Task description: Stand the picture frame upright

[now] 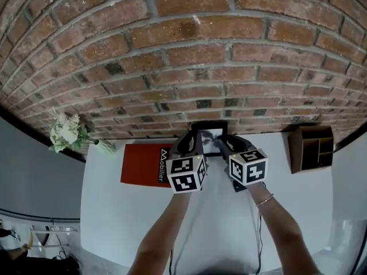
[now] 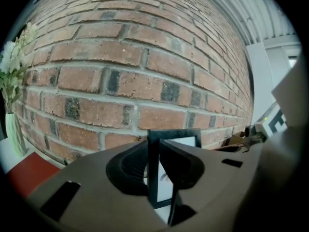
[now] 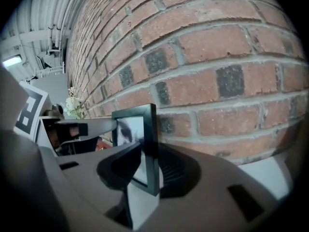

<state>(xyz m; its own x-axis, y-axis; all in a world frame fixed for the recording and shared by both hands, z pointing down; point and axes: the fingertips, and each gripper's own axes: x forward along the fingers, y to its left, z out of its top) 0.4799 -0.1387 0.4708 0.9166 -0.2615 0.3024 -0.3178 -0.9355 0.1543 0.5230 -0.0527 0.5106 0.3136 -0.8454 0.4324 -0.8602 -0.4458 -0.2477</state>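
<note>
Gripping the upright picture frame [image 1: 207,136] by both side edges: your left gripper [image 2: 153,163] & right gripper [image 3: 148,161] each clamp it; vase [image 2: 14,132] w/ white flowers [image 2: 14,62], far left

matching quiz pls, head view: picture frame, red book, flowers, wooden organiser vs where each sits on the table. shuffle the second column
Things
1. picture frame
2. red book
3. white flowers
4. wooden organiser

Places on the table
A. back left corner
B. back right
C. back centre, upright, near the brick wall
D. lying flat, left of centre

Pairs: 1-C, 2-D, 3-A, 4-B
</note>
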